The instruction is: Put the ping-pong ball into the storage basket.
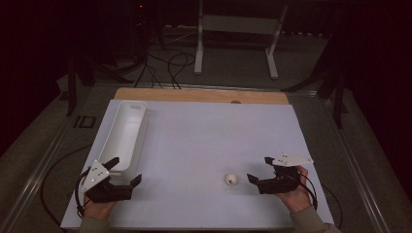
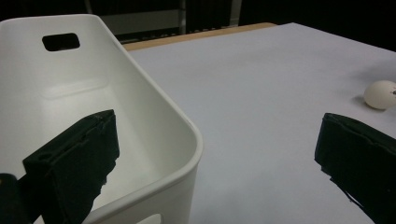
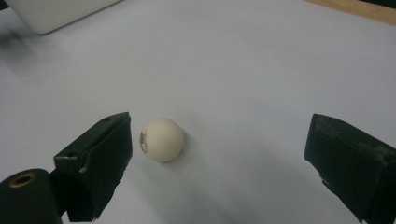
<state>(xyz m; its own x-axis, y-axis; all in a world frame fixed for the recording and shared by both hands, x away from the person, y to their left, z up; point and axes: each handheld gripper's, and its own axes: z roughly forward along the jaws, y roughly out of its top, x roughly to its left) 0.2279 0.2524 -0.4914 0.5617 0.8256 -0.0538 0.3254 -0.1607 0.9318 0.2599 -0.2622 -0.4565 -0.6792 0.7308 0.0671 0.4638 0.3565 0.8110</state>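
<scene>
A small white ball [image 1: 231,179] with a dark print lies on the white table top [image 1: 209,131], front right of centre. My right gripper [image 1: 258,169] is open just right of it. In the right gripper view the ball [image 3: 162,139] rests near the tip of the left-hand jaw, with my right gripper [image 3: 219,130] spread wide around it and not touching. A long white bin [image 1: 124,133] stands along the left side. My left gripper [image 1: 126,171] is open at its near end. One jaw hangs inside the bin [image 2: 154,107] and the other over the table; my left gripper [image 2: 215,135] holds nothing.
A wooden strip [image 1: 201,95] runs along the table's far edge. Beyond it are a white frame's legs [image 1: 235,43] and cables [image 1: 170,65] on the floor. The ball [image 2: 380,94] shows far right in the left gripper view. The bin's corner [image 3: 56,11] sits at the right gripper view's top left.
</scene>
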